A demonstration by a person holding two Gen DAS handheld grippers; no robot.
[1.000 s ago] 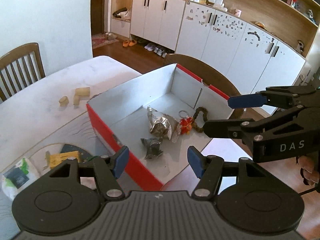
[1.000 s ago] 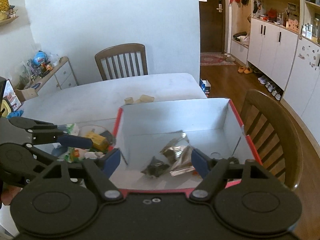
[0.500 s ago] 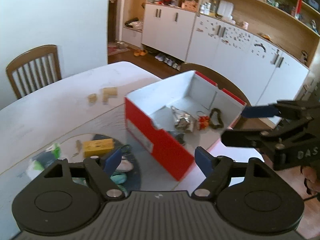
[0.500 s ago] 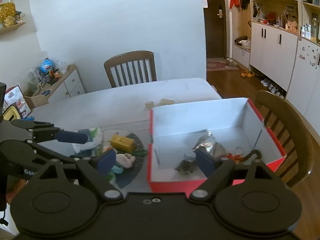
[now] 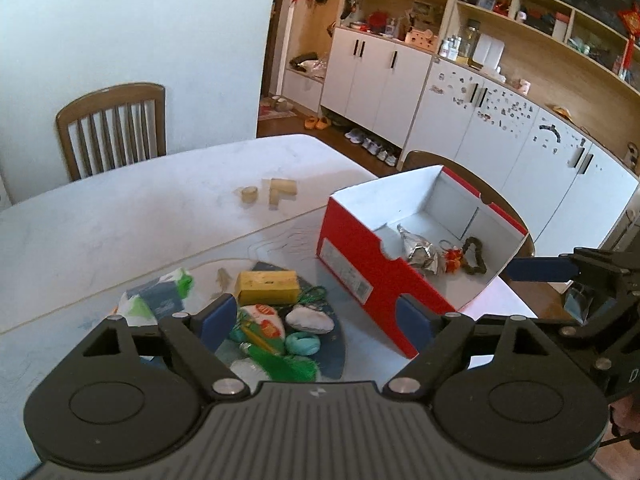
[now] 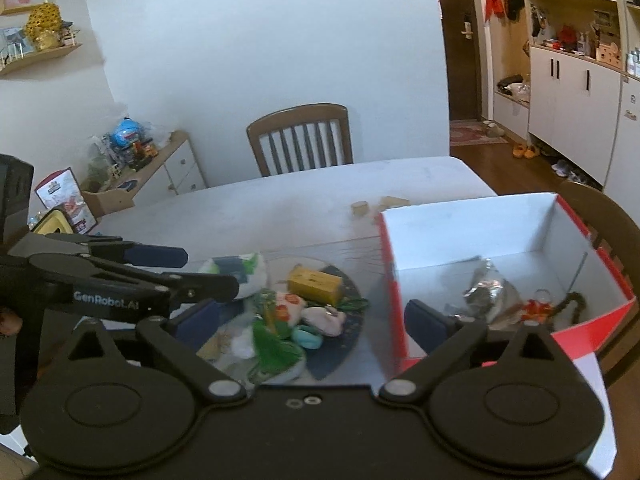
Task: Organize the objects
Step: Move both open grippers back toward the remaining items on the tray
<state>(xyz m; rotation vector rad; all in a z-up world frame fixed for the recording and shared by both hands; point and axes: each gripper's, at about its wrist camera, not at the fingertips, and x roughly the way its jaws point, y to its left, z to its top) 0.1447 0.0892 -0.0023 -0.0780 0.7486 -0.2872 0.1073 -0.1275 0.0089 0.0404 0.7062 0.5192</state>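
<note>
A red shoe box (image 5: 362, 264) (image 6: 472, 236) with a white inside stands on the table and holds a crumpled foil bag (image 5: 420, 248) (image 6: 488, 292), a red charm (image 5: 452, 258) and a dark bead ring (image 5: 474, 256). Left of it a dark round mat (image 5: 328, 344) (image 6: 344, 344) carries a yellow block (image 5: 267, 286) (image 6: 316, 283), a green tassel (image 5: 284, 364), a teal lump (image 5: 302, 343), a white pouch (image 5: 311, 319) and a tissue pack (image 5: 160, 294). My left gripper (image 5: 316, 322) (image 6: 180, 270) is open and empty above the mat. My right gripper (image 6: 312, 320) (image 5: 544, 269) is open and empty.
Small wooden blocks (image 5: 276, 194) (image 6: 380, 204) lie further back on the white table (image 5: 120, 220). Wooden chairs stand behind the table (image 5: 112, 128) and behind the box (image 6: 612, 224). White cabinets (image 5: 480, 128) line the right wall.
Both grippers have pulled back and to the left, away from the box. The mat with its small objects has come into the middle of both views.
</note>
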